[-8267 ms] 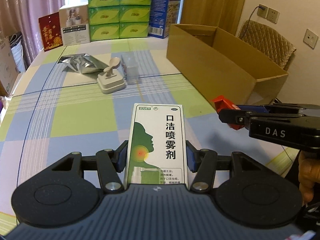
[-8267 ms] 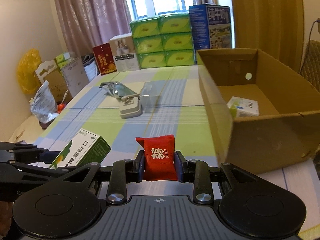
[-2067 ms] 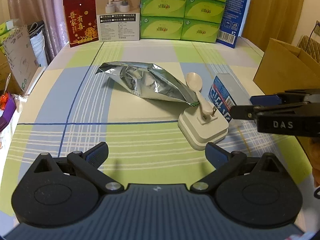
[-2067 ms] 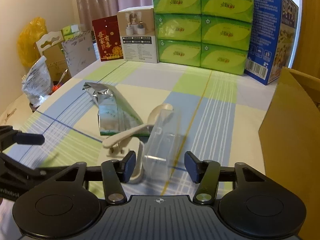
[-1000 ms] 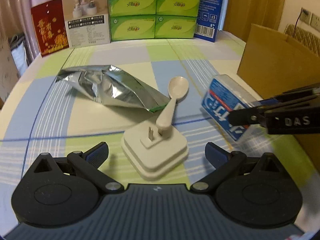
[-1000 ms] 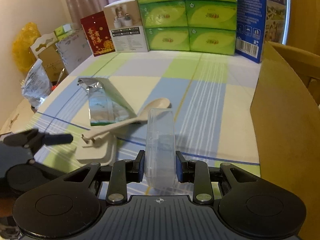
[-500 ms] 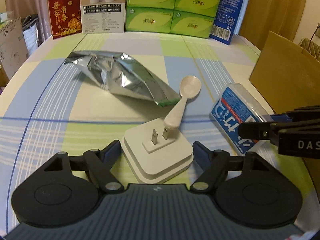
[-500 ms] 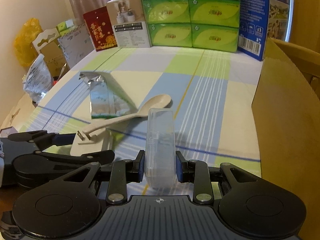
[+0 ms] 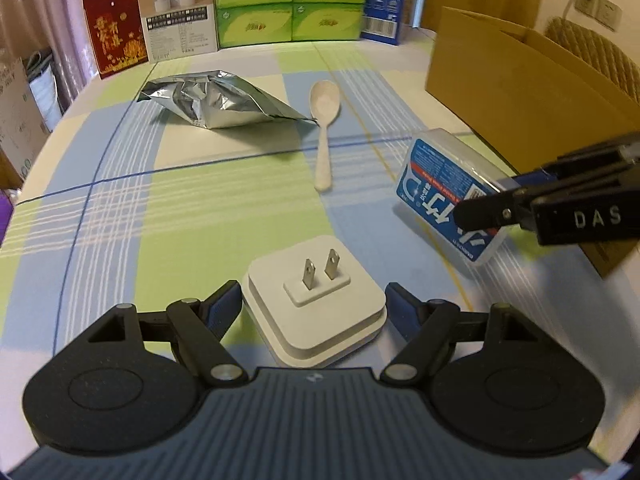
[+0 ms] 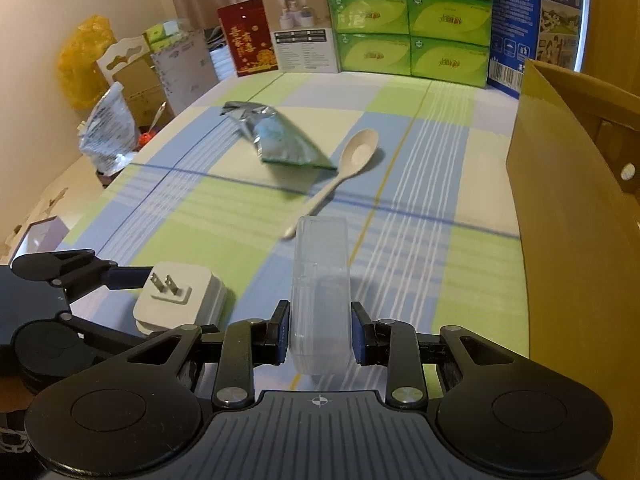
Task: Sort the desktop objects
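My left gripper (image 9: 314, 304) is shut on a white plug adapter (image 9: 316, 308) with its two prongs facing up, low over the checked tablecloth. My right gripper (image 10: 320, 328) is shut on a clear plastic box (image 10: 320, 288), which shows a blue label (image 9: 440, 196) in the left wrist view, to the right of the adapter. A cream spoon (image 9: 324, 136) lies flat on the cloth beyond both. A crumpled silver foil bag (image 9: 216, 100) lies just left of the spoon's bowl.
An open cardboard box (image 10: 580, 220) stands along the right side of the table. Green tissue packs (image 9: 288, 0), a blue carton (image 10: 532, 20), a white product box and a red card line the far edge. Bags and boxes sit on the floor to the left.
My left gripper closed on the plug adapter and drew it back toward me. The spoon that leaned on the adapter now lies flat on the cloth. My right gripper still holds the clear box.
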`<state>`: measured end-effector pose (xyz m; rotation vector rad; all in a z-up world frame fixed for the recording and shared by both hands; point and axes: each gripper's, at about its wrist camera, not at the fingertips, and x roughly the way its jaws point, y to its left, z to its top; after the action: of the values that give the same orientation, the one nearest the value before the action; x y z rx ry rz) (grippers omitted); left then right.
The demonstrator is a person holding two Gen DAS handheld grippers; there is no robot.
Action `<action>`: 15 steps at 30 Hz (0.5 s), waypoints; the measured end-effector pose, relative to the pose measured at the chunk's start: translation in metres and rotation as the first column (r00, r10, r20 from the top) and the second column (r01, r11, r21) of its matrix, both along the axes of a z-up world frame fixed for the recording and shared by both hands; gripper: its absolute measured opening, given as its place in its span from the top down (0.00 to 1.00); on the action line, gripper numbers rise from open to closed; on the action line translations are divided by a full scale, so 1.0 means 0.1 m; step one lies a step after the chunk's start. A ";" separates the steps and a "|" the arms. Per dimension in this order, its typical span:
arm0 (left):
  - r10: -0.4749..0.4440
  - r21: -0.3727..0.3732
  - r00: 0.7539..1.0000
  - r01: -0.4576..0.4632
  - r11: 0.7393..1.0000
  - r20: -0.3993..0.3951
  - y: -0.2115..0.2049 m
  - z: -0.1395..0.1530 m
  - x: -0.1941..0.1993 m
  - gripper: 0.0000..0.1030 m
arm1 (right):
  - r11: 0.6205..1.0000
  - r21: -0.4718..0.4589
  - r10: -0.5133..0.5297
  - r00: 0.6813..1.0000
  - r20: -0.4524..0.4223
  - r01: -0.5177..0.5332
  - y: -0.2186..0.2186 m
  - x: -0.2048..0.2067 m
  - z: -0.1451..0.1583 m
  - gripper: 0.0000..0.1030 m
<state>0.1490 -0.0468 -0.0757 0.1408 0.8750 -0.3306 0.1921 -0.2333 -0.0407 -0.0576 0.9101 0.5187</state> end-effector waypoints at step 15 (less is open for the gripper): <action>0.048 -0.031 0.999 -0.048 0.998 0.005 0.01 -0.05 -0.35 0.16 | 0.999 -0.014 -0.036 0.999 -0.002 0.036 -0.05 -0.39 -0.09 0.73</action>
<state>0.1144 -0.0461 -0.0805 0.0919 0.8660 -0.2985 0.1532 -0.2384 -0.0501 -0.0531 0.9153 0.4786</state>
